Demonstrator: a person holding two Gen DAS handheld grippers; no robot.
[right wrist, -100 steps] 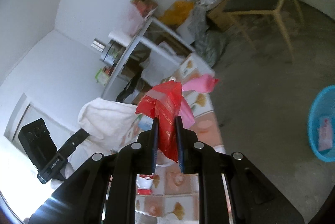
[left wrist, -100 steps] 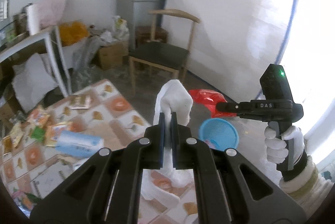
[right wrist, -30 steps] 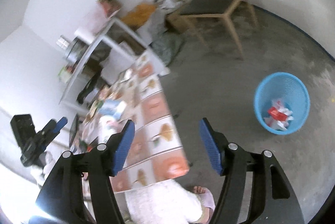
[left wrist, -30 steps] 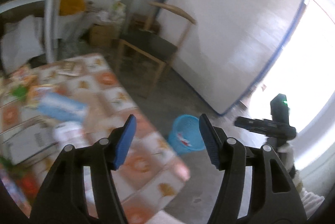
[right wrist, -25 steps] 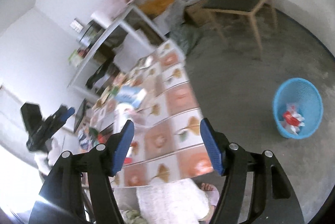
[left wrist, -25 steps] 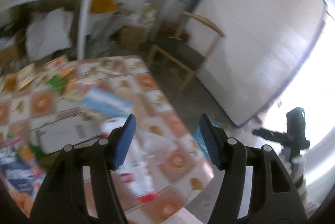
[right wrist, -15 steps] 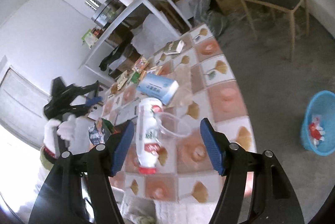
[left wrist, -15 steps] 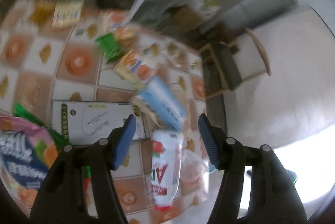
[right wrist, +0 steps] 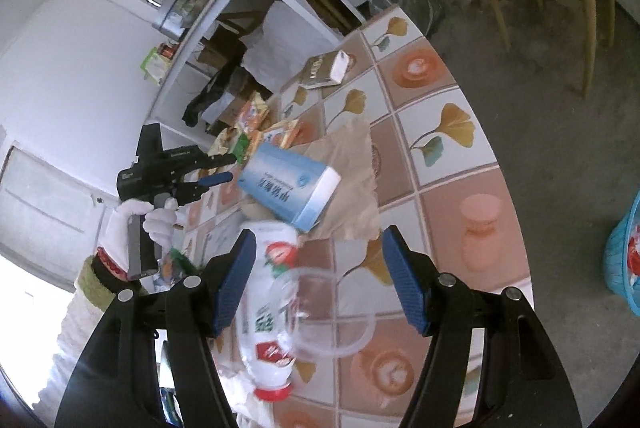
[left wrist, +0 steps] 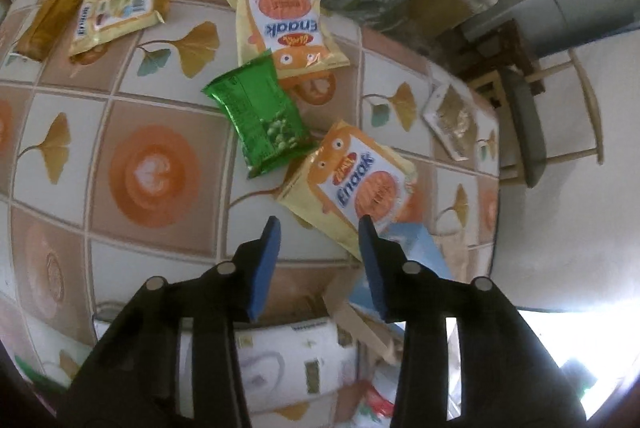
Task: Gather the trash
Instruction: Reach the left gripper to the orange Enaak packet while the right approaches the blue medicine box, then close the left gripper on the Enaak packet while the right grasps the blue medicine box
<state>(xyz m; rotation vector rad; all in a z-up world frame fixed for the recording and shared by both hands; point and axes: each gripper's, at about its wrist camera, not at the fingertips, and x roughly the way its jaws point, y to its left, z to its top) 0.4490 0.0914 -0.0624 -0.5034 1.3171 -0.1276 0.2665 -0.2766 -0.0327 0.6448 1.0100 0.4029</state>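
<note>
Over the tiled tablecloth [left wrist: 160, 228], left gripper [left wrist: 316, 228] jaws partly apart, just been closing, nothing between them; Enaak packet [left wrist: 352, 187] just at 1 o'clock. Right gripper [right wrist: 316, 260] wide, empty, above white bottle [right wrist: 268, 308]; blue basket [right wrist: 624, 260] at 3 o'clock.

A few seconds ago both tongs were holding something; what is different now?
Both let go: the white wad and the red wrapper are gone from the jaws. Both tongs have swung back over the table. The left tongs, jaws just narrowing but empty, point down by a yellow snack packet. The right tongs hang open over a white bottle. The table litter looks unchanged.
</note>
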